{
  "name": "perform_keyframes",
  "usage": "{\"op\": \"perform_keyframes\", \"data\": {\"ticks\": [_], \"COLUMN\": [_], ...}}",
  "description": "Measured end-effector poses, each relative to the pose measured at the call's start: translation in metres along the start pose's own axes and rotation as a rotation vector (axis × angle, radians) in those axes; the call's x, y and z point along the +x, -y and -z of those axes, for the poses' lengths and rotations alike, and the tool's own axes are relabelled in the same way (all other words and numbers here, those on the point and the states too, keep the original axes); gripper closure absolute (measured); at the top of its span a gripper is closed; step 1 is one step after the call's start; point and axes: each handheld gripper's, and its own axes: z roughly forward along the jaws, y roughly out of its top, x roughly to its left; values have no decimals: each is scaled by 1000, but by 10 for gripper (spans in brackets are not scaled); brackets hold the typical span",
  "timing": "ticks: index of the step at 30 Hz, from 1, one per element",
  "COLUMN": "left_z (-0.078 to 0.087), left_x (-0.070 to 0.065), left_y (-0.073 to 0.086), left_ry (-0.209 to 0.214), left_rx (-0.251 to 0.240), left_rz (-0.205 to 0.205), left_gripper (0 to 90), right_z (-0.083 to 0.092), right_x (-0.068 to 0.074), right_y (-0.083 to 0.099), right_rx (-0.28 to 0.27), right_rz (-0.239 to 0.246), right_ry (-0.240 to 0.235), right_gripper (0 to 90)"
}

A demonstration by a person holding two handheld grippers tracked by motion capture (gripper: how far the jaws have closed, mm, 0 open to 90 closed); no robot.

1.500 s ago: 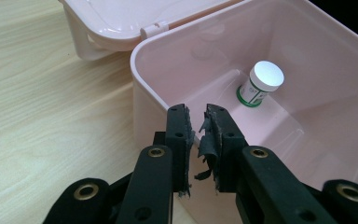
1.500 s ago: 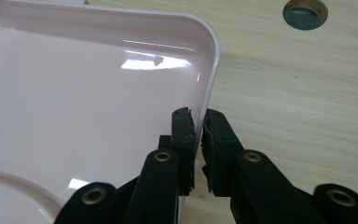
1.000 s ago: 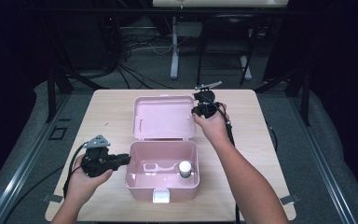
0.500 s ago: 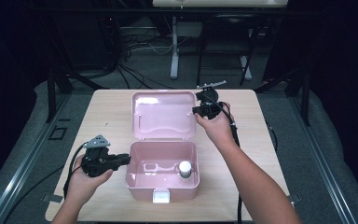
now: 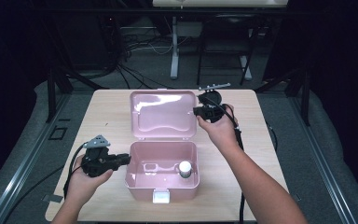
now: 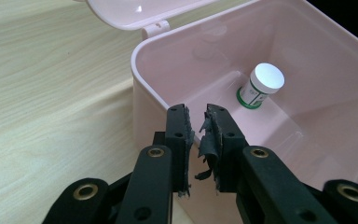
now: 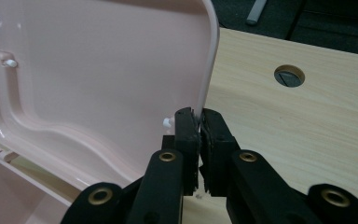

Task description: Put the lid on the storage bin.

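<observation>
A pink plastic box (image 5: 140, 189) stands open on the wooden table (image 5: 107, 116). Its lid (image 5: 161, 114) is tilted up behind it. Inside the box, at the right, stands a small white-capped bottle (image 5: 184, 168), also seen in the left gripper view (image 6: 261, 86). My left gripper (image 5: 127, 159) is at the box's left wall. In its own view the jaws (image 6: 198, 123) are closed over the rim of that wall (image 6: 149, 79), one jaw outside and one inside. My right gripper (image 5: 198, 112) is shut on the lid's right edge (image 7: 207, 70), the thin rim running down between its pads (image 7: 199, 123).
A white latch (image 5: 161, 196) sits on the box's front. There is a round cable hole (image 7: 289, 75) in the table behind the lid. Bare wood lies left and right of the box. Dark floor, cables and a stand leg (image 5: 174, 56) lie beyond the far edge.
My right gripper has moved slightly up and away with the lid's edge, and the lid stands a little steeper. The left hand and the box have stayed still.
</observation>
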Motion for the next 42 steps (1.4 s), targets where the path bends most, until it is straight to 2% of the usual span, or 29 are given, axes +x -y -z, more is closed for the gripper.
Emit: {"op": "perform_keyframes", "data": {"ticks": [5, 7, 14, 21, 24, 42], "left_z": [0, 0, 0, 0, 0, 0], "left_x": [0, 0, 0, 0, 0, 0], "left_y": [0, 0, 0, 0, 0, 0], "left_ry": [-1, -1, -1, -2, -2, -3], "left_rx": [0, -1, 0, 0, -1, -1], "left_rz": [1, 1, 1, 1, 1, 2], "left_gripper": [798, 798, 798, 798, 798, 798], "right_z": [8, 13, 23, 31, 36, 49], "right_x": [2, 4, 7, 9, 11, 16], "right_y": [2, 4, 10, 15, 19, 32], "right_rx": [-16, -25, -48, -68, -76, -115], "right_rz": [8, 32, 55, 60, 76, 104], "right_ry": [-12, -9, -17, -35, -33, -43], "right_gripper": [866, 865, 866, 869, 870, 872]}}
